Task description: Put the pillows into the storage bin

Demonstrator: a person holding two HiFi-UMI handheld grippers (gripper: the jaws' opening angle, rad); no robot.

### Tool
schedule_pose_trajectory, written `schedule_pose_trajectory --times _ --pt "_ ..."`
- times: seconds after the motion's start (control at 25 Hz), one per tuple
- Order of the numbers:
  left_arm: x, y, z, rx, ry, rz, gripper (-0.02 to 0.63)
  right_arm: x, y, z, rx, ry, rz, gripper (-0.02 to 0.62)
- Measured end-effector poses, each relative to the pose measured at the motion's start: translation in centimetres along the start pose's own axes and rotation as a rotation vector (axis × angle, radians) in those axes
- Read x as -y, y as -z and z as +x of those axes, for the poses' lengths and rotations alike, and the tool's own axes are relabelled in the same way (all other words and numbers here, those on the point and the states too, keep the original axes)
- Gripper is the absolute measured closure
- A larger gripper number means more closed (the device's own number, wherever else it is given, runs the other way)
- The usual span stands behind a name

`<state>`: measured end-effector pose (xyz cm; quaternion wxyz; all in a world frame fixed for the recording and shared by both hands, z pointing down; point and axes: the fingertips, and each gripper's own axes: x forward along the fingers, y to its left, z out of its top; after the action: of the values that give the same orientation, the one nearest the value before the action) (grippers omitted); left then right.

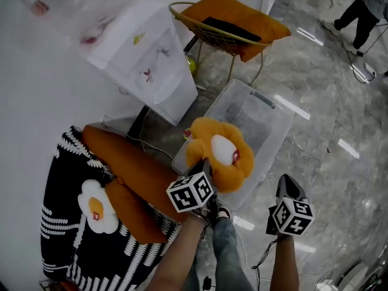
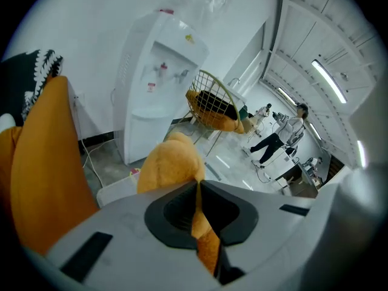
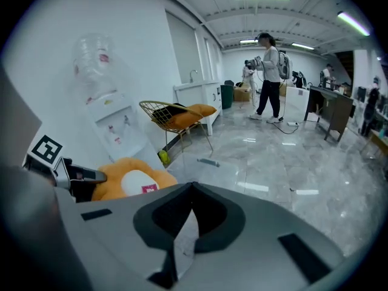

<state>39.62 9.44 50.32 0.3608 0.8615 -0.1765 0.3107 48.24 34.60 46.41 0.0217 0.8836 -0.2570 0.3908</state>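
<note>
An orange flower-shaped pillow (image 1: pixel 219 154) with a white centre hangs over the near left corner of the clear storage bin (image 1: pixel 268 115). My left gripper (image 1: pixel 205 166) is shut on the pillow's near edge; in the left gripper view the orange plush (image 2: pixel 171 163) is pinched between the jaws of the left gripper (image 2: pixel 198 185). My right gripper (image 1: pixel 287 188) is to the right of the bin, shut with nothing in it. In the right gripper view the right gripper (image 3: pixel 191 185) points past the flower pillow (image 3: pixel 132 180) and the bin's handle (image 3: pixel 209 161).
A long orange pillow (image 1: pixel 130 162) and a fried-egg cushion (image 1: pixel 96 207) lie on a black-and-white patterned cover at the left. A water dispenser (image 1: pixel 148 59) and a wire chair with an orange cushion (image 1: pixel 239 18) stand behind the bin. A person (image 3: pixel 270 71) stands farther off.
</note>
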Motion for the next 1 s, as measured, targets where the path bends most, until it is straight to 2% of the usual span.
schedule_pose_trajectory --times 0.28,0.52,0.56,0.68,0.72,1.0 --pt "-1.8 6.1 7.6 -0.033 -0.01 -0.003 0.59 4.8 4.0 5.6 -0.008 0.041 0.082 0.594" --pt "-2.9 8.2 9.5 -0.056 -0.013 -0.032 0.588 7.1 7.5 5.9 -0.069 0.072 0.107 0.594" --pt "-3.2 8.7 9.7 -0.071 -0.014 -0.038 0.58 7.3 7.9 5.8 -0.08 0.074 0.103 0.594" --pt "-3.8 9.6 9.9 -0.101 0.002 -0.089 0.439 7.3 8.5 5.9 -0.1 0.078 0.092 0.594" --pt "-4.0 9.8 9.8 -0.104 0.002 -0.1 0.422 7.1 8.5 6.0 -0.103 0.075 0.09 0.594" --pt "-4.3 9.2 8.3 -0.078 -0.013 -0.052 0.414 4.6 7.7 6.3 -0.097 0.04 0.048 0.594"
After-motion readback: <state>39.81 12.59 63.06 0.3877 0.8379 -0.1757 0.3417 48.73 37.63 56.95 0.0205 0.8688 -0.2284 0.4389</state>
